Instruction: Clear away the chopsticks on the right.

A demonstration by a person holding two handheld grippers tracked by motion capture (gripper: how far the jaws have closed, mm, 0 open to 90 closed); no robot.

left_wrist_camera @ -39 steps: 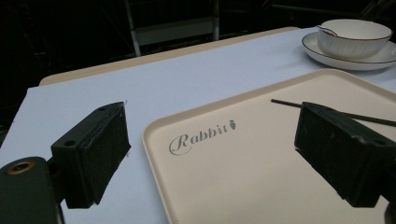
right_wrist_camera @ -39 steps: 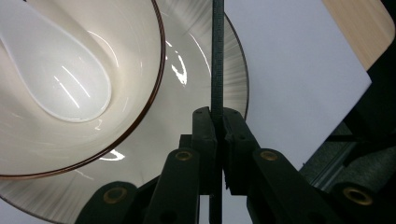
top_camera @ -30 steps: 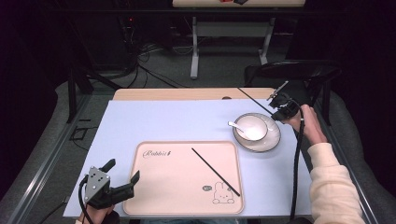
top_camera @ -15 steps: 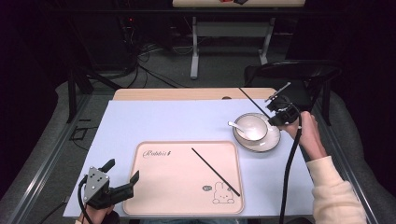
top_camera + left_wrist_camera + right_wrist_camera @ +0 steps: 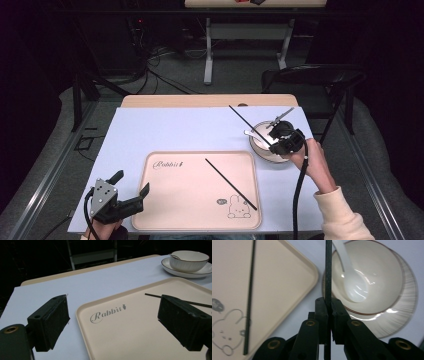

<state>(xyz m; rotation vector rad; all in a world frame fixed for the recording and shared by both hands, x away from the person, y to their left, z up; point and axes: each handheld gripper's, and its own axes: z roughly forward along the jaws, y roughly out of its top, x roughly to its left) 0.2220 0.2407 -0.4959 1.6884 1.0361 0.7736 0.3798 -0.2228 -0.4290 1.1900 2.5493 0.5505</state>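
My right gripper (image 5: 279, 140) is shut on a thin black chopstick (image 5: 245, 122) that slants up and to the left above the table. It hovers over the near-right side of a white bowl (image 5: 262, 146) on a saucer, which holds a white spoon (image 5: 251, 133). In the right gripper view the jaws (image 5: 327, 306) pinch the chopstick (image 5: 328, 270) above the gap between bowl (image 5: 384, 277) and tray (image 5: 279, 285). A second chopstick (image 5: 231, 184) lies diagonally on the beige Rabbit tray (image 5: 165, 200). My left gripper (image 5: 131, 182) stands open at the tray's near-left corner, with nothing between its jaws (image 5: 112, 322).
A pale blue mat (image 5: 175, 130) covers the tabletop. A black chair (image 5: 310, 80) stands behind the table's far right corner. Cables and another table's legs (image 5: 207, 55) are on the floor beyond. The saucer (image 5: 200, 272) sits just past the tray's far right corner.
My right gripper has carried its chopstick leftward and toward the person, from beside the bowl's far right to over the bowl. The left gripper has stayed put.
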